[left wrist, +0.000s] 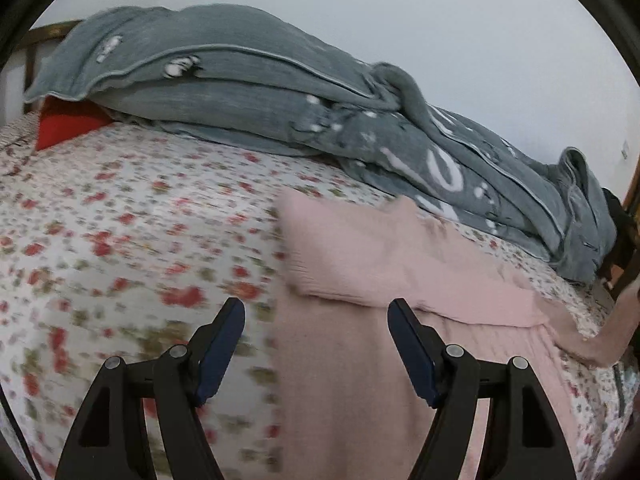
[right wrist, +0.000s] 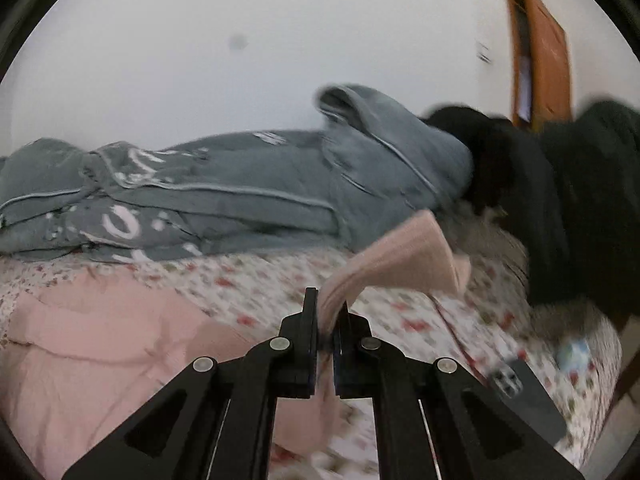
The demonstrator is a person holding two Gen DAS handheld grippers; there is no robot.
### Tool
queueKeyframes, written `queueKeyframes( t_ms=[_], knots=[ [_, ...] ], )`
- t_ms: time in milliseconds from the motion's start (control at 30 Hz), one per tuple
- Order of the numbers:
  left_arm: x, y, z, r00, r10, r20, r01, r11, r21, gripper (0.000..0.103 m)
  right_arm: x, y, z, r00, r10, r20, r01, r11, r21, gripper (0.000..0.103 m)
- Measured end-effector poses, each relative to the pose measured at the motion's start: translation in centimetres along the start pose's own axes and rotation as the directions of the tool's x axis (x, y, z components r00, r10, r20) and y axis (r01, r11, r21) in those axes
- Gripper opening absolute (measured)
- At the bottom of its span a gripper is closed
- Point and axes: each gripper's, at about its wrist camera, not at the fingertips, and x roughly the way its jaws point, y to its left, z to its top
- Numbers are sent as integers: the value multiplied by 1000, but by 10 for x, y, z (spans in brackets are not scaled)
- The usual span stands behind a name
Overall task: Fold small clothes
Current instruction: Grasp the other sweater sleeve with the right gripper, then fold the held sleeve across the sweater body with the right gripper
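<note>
Right wrist view: the right claw [right wrist: 326,312] is pinched on a sleeve of the pink garment [right wrist: 100,340], lifted off the bed [right wrist: 248,280].

Motion blur smears the floral sheet and the sleeve's far end; a dark heap [right wrist: 560,200] at the right is too blurred to name. From the left wrist, the left claw [left wrist: 316,316] hangs spread apart, gripping nothing, above the soft ribbed knit lying flat, its lower part cut off by the frame. A rumpled grey quilt [left wrist: 240,92] half covers a red pillow [left wrist: 68,124].
</note>
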Motion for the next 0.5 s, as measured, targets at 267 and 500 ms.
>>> queueKeyframes(
  t_ms=[267,500],
  knots=[
    [-8,76,4,996,81,-27,-85,983,-163,72,13,149,50,986,169,6,-168,981,-102,6],
    [-10,114,0,991,127,-51,-135,970,-202,72,22,296,46,943,330,-36,-331,927,-178,6]
  ],
)
